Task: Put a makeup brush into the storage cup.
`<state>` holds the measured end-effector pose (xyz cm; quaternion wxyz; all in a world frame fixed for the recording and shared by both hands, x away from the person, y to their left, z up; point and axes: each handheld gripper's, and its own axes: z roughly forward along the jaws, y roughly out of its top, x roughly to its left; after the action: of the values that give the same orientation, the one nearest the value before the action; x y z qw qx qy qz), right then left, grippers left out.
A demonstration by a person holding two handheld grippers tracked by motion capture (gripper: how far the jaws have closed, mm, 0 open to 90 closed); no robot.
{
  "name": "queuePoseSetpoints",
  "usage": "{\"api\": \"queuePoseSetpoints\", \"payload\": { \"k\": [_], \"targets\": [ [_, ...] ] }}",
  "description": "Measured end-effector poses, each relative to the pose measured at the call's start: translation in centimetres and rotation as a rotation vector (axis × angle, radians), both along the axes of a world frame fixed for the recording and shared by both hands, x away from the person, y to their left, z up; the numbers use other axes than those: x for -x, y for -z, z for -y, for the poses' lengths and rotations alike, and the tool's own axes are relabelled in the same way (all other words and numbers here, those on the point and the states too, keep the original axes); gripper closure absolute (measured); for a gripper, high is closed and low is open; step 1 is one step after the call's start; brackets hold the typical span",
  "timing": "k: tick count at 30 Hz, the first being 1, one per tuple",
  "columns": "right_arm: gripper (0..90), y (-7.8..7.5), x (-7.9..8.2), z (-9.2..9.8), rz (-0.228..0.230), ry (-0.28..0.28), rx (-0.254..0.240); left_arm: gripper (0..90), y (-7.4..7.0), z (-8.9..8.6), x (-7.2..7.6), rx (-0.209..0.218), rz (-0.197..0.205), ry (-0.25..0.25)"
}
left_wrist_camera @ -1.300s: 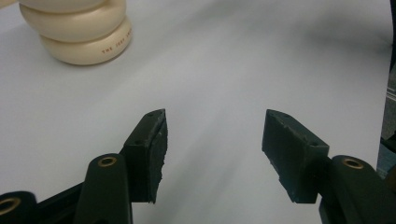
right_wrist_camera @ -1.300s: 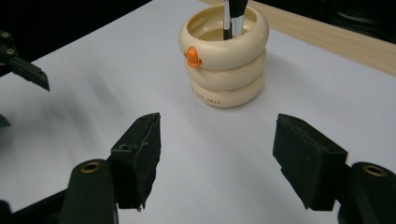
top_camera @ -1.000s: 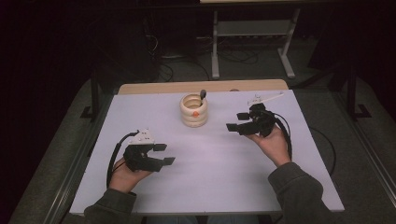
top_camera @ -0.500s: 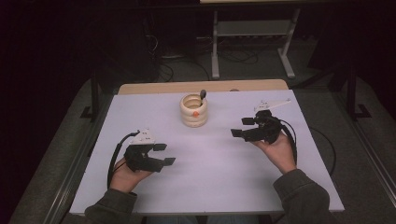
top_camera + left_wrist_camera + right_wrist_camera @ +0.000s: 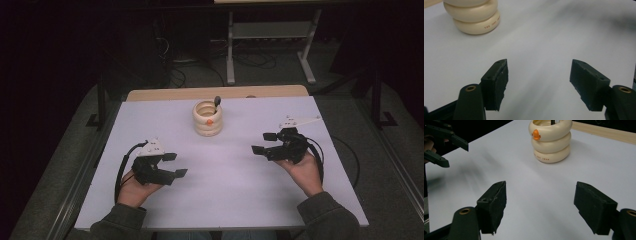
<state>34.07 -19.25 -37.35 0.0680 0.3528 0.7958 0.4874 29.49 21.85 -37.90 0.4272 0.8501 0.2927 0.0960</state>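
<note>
- The cream ringed cup (image 5: 208, 118) stands upright on the tabletop (image 5: 240, 200) near the middle of its far edge, with a dark utensil (image 5: 217, 101) leaning inside it.
- The left gripper (image 5: 171, 165) rests near the left edge and holds nothing; its jaws have just been opening and now stand wide, with only bare tabletop between them.
- The right gripper (image 5: 265, 143) hangs toward the right edge, also wide and empty, and points toward the cup.
- Both grippers are well apart from the cup, so any reach must cross open tabletop; a fast approach could push the cup (it looks light) toward the far edge.
- The cup is round and bulging, so jaws closing on a ring's curve could slip up or down.
- The utensil is loose; tilting the cup would probably let it fall out.
- If both grippers go to the cup together, their jaws may knock each other.
</note>
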Motion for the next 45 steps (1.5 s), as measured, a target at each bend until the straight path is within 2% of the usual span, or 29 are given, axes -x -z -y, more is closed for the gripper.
{"api": "queuePoseSetpoints", "payload": {
  "k": [6,8,10,21,28,32,33,45],
  "targets": [
    [23.0,0.6,0.9,0.6,-0.007,0.020,0.006,28.3,-0.1,-0.3,0.3,-0.027,0.012,-0.011],
    [22.9,0.7,1.1,0.7,0.003,0.020,0.006,28.0,-0.1,-0.5,0.4,-0.022,0.012,-0.020],
    [22.7,1.1,1.6,0.9,-0.009,0.023,0.009,26.8,-0.2,-0.7,0.5,-0.025,0.017,-0.022],
    [18.4,2.2,2.4,1.7,-0.009,0.042,0.029,23.5,0.0,-1.5,0.7,-0.021,0.023,-0.055],
    [18.4,2.5,3.0,2.1,-0.019,0.056,0.033,23.0,0.3,-2.1,1.2,-0.017,0.019,-0.059],
    [18.5,2.6,3.2,2.4,-0.008,0.057,0.036,22.9,0.4,-2.3,1.3,-0.029,0.023,-0.055],
    [18.5,2.7,3.3,2.4,-0.010,0.060,0.036,22.9,0.5,-2.3,1.4,-0.019,0.022,-0.061],
    [18.4,3.6,3.9,3.5,-0.029,0.070,0.043,22.5,1.1,-2.8,1.9,-0.018,0.023,-0.061]
  ]
}}
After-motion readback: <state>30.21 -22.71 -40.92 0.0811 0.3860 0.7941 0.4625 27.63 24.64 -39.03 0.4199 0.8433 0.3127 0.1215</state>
